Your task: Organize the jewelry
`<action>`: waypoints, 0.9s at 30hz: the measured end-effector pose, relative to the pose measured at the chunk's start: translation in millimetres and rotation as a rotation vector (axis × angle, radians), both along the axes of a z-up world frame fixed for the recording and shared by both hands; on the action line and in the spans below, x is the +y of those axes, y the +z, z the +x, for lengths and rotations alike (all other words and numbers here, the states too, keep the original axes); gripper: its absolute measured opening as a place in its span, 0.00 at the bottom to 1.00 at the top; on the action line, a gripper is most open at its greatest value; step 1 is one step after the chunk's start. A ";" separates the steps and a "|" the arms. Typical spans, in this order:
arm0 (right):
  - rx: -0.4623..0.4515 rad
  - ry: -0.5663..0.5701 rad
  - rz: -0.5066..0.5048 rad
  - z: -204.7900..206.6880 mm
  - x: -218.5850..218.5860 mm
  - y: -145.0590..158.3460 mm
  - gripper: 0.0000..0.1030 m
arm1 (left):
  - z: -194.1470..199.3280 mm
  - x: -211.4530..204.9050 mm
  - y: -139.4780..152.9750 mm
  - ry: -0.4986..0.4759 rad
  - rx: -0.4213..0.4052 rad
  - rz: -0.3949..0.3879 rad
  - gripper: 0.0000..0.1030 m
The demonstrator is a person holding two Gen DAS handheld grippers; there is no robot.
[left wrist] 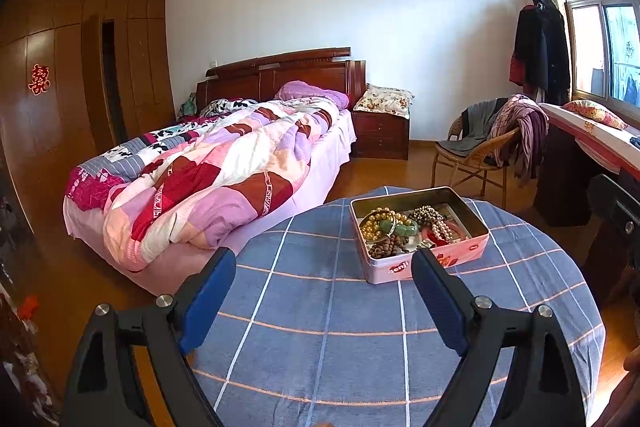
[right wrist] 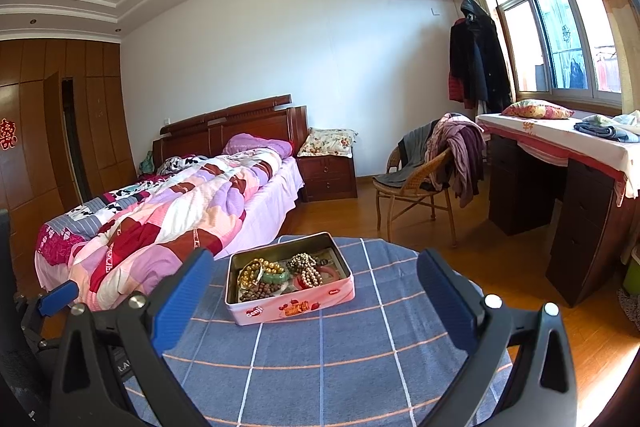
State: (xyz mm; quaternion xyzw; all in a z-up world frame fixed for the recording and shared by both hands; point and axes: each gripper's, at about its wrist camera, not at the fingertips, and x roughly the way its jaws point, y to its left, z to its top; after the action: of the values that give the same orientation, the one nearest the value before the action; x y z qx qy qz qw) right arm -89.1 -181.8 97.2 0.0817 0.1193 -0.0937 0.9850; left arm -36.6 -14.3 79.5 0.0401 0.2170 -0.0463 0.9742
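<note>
A pink open tin box [left wrist: 394, 269] sits on a round table with a blue checked cloth [left wrist: 312, 327]. It holds several pieces of jewelry: gold beads [left wrist: 376, 223], a green bangle [left wrist: 394, 227], brown beads [left wrist: 388, 247], a pearl bracelet [left wrist: 440, 229]. My left gripper [left wrist: 324, 259] is open and empty, just short of the box's near left corner. In the right wrist view the box [right wrist: 296, 307] lies ahead between the fingers of my right gripper [right wrist: 316, 259], open and empty. The left gripper's blue pad [right wrist: 58, 297] shows at the far left.
A bed with a patchwork quilt [left wrist: 208, 179] stands left of the table. A wicker chair with clothes [right wrist: 428, 179] and a dark desk with a white cloth [right wrist: 560, 163] stand to the right. A nightstand [left wrist: 382, 135] is by the far wall.
</note>
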 end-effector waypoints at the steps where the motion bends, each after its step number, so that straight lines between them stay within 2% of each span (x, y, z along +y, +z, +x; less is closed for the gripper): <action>1: 0.001 0.000 0.000 -0.2 0.0 0.5 1.00 | 1.0 -0.2 -0.1 0.000 0.001 0.001 0.87; 27: 0.005 0.001 0.001 1.2 -1.5 -2.8 1.00 | 7.5 -0.1 -1.9 -0.001 0.001 0.011 0.87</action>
State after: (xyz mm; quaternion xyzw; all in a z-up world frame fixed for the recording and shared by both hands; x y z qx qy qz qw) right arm -87.9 -183.3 94.4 0.0819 0.1218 -0.0933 0.9848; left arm -29.1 -14.4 77.6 0.0453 0.2176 -0.0455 0.9739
